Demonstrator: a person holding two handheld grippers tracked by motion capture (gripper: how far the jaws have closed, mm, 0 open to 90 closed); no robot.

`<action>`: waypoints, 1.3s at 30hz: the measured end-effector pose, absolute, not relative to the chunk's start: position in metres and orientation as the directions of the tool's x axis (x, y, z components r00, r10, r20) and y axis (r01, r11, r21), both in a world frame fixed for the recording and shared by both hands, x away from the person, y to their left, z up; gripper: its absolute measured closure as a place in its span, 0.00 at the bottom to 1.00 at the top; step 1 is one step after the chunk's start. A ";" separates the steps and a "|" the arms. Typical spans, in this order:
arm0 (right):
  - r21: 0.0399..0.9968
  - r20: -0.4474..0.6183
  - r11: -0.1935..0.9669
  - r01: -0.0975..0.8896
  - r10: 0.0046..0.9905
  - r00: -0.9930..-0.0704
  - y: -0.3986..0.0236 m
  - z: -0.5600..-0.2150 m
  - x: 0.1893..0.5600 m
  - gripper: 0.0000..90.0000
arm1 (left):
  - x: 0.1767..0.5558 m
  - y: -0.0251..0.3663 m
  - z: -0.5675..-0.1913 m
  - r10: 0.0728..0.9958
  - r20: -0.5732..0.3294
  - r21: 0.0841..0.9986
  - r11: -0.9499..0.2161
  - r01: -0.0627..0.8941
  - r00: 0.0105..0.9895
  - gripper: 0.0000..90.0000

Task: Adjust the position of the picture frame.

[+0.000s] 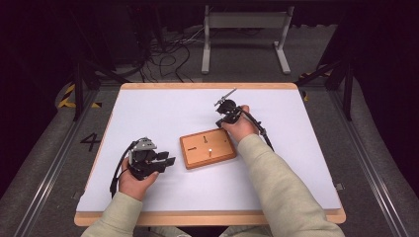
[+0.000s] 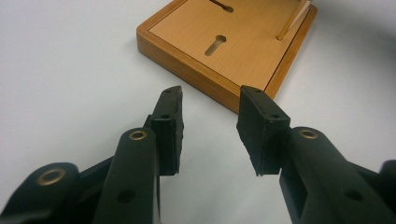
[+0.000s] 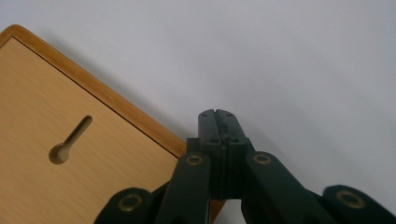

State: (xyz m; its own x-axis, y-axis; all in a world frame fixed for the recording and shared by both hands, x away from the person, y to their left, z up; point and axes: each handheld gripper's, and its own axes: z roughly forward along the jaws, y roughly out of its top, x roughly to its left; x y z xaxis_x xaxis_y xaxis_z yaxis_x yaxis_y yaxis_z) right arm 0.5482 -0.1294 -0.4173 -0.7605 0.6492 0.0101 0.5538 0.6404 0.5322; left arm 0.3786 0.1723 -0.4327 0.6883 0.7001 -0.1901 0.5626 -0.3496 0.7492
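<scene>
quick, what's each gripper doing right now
Left gripper: open, nothing between the jaws, pointing at the wooden board.
Right gripper: shut, empty, at the board's edge.

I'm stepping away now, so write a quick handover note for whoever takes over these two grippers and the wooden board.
Left gripper: open, nothing between the jaws, pointing at the near corner of the wooden board.
Right gripper: shut, holding nothing, at the board's far right edge.
Board: mid-table on the white mat, three keyhole slots, one upright peg standing in it.
Done: one peg is in.
Left: unclear; no loose pegs are visible on the mat.
</scene>
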 end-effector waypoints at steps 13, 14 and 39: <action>0.523 -0.051 0.675 0.521 0.635 -0.771 -0.129 -0.414 0.547 1.00 | 0.379 0.169 -0.433 0.692 -0.177 0.751 -0.365 0.550 0.700 0.67; 0.510 -0.046 0.676 0.531 0.638 -0.768 -0.128 -0.416 0.548 1.00 | 0.379 0.168 -0.433 0.690 -0.177 0.750 -0.367 0.550 0.702 0.67; 0.504 -0.044 0.697 0.509 0.610 -0.792 -0.152 -0.413 0.507 0.93 | 0.380 0.160 -0.428 0.671 -0.155 0.761 -0.387 0.521 0.725 0.65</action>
State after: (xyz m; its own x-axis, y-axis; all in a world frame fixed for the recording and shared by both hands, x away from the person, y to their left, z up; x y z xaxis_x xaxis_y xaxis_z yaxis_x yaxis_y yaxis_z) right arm 0.5068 -0.1523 -0.4132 -0.7915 0.6096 -0.0435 0.5094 0.6975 0.5040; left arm 0.3804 0.1596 -0.4283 0.7252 0.6708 -0.1554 0.5208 -0.3867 0.7611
